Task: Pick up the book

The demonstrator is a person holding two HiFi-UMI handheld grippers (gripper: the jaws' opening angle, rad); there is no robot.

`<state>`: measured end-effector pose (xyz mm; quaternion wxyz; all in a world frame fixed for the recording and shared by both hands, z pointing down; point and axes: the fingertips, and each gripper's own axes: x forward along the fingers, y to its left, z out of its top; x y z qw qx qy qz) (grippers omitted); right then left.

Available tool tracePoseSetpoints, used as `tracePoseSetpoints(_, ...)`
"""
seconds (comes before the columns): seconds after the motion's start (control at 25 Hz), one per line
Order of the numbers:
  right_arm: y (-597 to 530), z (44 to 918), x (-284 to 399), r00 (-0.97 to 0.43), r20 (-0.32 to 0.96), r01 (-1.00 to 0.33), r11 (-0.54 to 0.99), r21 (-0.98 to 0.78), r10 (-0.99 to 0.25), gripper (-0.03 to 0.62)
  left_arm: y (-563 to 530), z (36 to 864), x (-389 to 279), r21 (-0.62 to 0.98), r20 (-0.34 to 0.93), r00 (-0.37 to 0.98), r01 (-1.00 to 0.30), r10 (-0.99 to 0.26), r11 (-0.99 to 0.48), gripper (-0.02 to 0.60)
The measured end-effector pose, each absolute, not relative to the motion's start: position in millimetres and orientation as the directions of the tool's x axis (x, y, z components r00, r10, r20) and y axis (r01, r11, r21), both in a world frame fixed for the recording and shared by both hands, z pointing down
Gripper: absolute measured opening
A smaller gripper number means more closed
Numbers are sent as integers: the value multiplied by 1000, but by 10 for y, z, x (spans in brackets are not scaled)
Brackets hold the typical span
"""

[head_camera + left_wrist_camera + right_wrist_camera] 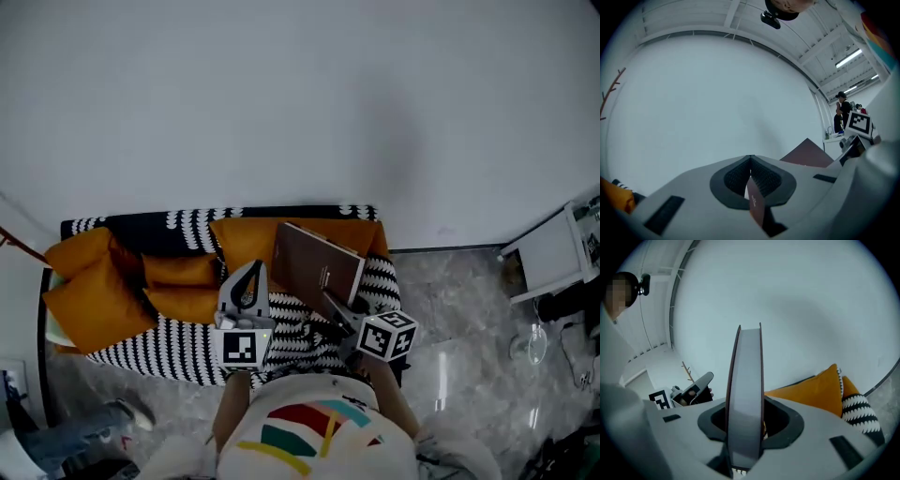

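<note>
Closest in is the person's white shirt with coloured stripes (314, 436), and both hand-held grippers reach out from it over a sofa draped in a black-and-white patterned cover (159, 358). The right gripper (339, 314) is clamped on the brown hardcover book (317, 264). The book is held in the air above the sofa seat, tilted, in front of the orange cushions (94, 298) along the backrest. In the right gripper view the book (746, 376) stands edge-on between the jaws, its grey page block framed by the two brown covers and both pads pressing on it. The left gripper (246, 281), just beside the book, is closed on a thin brown strip with small pale print (755, 208). I cannot tell what the strip belongs to. Grey marbled floor (450, 361) lies to the right.
</note>
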<state>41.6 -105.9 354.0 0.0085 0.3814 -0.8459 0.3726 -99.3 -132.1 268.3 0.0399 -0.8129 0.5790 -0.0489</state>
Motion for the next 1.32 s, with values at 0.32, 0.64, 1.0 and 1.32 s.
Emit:
tracePoseSetpoints(0.32,-1002,3088,986,-567,219,-741,376,-556,-794,155,-1483,2351,-819,-181,-29,374,-914,-927,-364,6)
tracePoseSetpoints(0.64,-851,2993,1098,-553,209,-757,383,-529,-806,155,-1379,2360,-734,-190,-11,377,-910,-926,-368,6)
tracePoseSetpoints(1.0,-799,2868,1010,-607,155,-707,441,-552,-779,155,-1263,2391,-911,-195,-4,318,-930,-948,-311,6)
tracePoseSetpoints(1.32,-763,2856,851,-647,143,-677,479,-559,-748,155,-1174,2399,-1065,-184,-30,280,-945,-959,-270,6)
